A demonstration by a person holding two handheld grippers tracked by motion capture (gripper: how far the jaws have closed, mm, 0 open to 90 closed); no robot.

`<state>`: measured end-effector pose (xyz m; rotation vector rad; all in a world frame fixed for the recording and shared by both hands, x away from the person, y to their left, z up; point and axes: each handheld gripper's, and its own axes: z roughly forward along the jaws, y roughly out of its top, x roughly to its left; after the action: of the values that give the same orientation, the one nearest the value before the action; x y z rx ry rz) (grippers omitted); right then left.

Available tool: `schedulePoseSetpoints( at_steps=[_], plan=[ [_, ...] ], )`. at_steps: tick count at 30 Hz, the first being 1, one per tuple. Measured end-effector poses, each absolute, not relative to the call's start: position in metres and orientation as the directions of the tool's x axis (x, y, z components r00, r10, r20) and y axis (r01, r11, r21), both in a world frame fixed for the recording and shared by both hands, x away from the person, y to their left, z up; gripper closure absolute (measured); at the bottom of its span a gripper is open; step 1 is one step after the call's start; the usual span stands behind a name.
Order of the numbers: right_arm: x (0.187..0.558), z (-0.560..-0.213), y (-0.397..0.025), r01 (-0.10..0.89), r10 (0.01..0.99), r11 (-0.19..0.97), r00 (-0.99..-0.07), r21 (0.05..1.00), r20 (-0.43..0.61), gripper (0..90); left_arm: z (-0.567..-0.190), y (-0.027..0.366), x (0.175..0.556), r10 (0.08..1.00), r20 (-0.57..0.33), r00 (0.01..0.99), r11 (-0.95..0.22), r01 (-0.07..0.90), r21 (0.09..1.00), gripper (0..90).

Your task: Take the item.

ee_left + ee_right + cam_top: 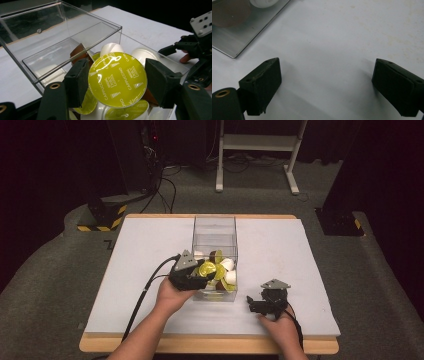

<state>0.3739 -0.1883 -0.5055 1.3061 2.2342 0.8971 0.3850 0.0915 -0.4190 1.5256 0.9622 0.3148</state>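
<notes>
While the right gripper [264, 304] is resting on the white table [310, 270] with its jaws spread wide and empty, the left gripper [117, 82] is clamping a yellow-lidded Dolce Gusto cappuccino capsule [117, 79] by its rim, just above the clear plastic box [215, 227]. Several capsules are lying heaped in the box, so the job looks partway through; whether this one is going in or coming out cannot be told.

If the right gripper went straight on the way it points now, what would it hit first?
Most likely the bare white table top: the right gripper stands open, tilted down at it, the clear box off to one side.
</notes>
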Motion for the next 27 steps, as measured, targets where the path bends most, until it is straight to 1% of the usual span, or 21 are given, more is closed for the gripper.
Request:
schedulePoseSetpoints(
  at_steps=[7, 15, 27],
  plan=[
    [0.374, -0.505, -0.188, 0.618, 0.875, 0.358, -0.484, 0.700, -0.020, 8.8, -0.413, 0.092, 0.382, 0.711, -0.321, 0.625, 0.098, 0.364, 0.926, 37.9],
    [0.374, -0.505, -0.188, 0.618, 0.875, 0.358, -0.484, 0.700, -0.020, 8.8, -0.409, 0.097, 0.383, 0.717, -0.334, 0.612, 0.121, 0.362, 0.924, 37.9],
    [0.374, -0.505, -0.188, 0.617, 0.875, 0.359, -0.484, 0.700, -0.021, 8.8, -0.404, 0.117, 0.378, 0.735, -0.336, 0.589, 0.149, 0.344, 0.927, 38.0]
  ],
)
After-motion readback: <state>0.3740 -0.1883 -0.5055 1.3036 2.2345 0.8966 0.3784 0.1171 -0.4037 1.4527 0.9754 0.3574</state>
